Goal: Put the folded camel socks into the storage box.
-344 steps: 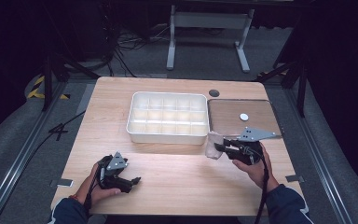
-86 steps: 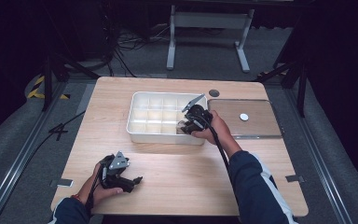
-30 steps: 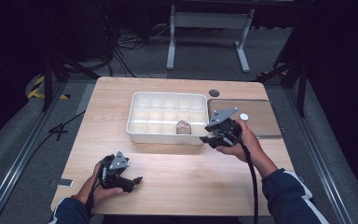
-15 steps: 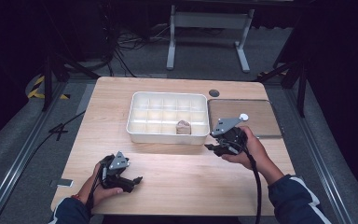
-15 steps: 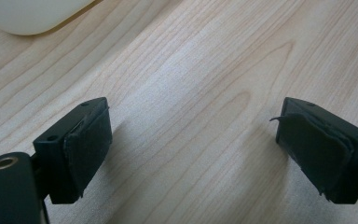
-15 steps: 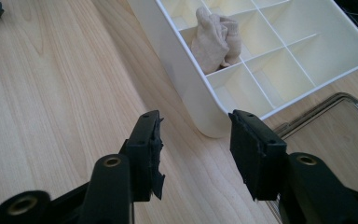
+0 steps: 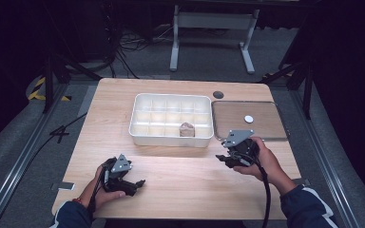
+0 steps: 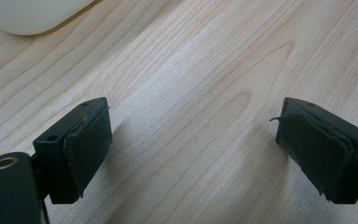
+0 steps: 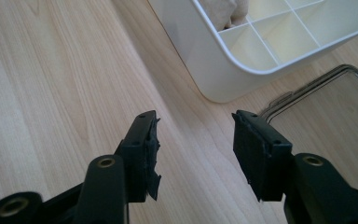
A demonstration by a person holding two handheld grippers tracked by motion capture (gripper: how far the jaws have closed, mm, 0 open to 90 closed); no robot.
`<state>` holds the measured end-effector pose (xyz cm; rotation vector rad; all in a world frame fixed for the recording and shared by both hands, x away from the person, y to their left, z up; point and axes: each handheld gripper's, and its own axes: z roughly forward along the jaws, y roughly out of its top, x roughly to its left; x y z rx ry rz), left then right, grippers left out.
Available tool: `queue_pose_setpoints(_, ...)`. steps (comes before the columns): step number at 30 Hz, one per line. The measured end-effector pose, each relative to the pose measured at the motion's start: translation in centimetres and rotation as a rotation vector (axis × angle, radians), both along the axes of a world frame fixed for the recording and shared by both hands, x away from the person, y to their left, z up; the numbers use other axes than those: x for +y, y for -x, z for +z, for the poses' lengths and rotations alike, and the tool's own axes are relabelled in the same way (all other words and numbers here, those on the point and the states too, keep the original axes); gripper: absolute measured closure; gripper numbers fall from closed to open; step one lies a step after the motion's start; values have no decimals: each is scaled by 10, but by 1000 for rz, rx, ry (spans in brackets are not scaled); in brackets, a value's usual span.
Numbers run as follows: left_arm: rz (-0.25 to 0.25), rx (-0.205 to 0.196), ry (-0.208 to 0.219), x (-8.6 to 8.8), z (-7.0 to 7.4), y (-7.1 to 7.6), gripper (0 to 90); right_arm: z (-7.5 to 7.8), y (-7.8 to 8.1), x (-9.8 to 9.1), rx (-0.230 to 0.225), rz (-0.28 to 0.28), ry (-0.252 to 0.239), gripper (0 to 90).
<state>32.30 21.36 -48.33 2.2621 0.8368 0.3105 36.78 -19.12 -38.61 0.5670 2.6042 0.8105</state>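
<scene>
Wooden surface [image 7: 190, 171] all around. One brown lump [image 7: 187, 129] sits in the white box [image 7: 171, 138]; a white disc [image 7: 249, 118] waits on the tray [image 7: 275, 135]. Both my jaws are spread, holding nothing; the right ones just opened wider.

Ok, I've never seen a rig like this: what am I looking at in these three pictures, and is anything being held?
There is no robot arm. A person at a wooden table holds a two-jaw tool in each hand.

The high view looks down from above: the left gripper is at bottom left, the right gripper is at right.

The other two pictures come from cameras riding on those tools, looking along their black jaws. In both, the jaws stand apart over bare wood, so nothing is held; the right gripper's jaws have just been opening.

On the table lie a white divided tray with a small brownish object in one front compartment, and beside it a flat metal-rimmed tray carrying a small white disc.
</scene>
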Motion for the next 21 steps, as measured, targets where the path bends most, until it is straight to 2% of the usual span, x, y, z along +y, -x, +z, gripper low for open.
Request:
queue_pose_setpoints(9, 0, 0, 0, 0, 0, 0, 108, -11, 10, -13, 1, -13, 16, 491)
queue_pose_setpoints(21, 0, 0, 0, 0, 0, 0, 108, -25, 17, -33, 17, -56, 6, 475)
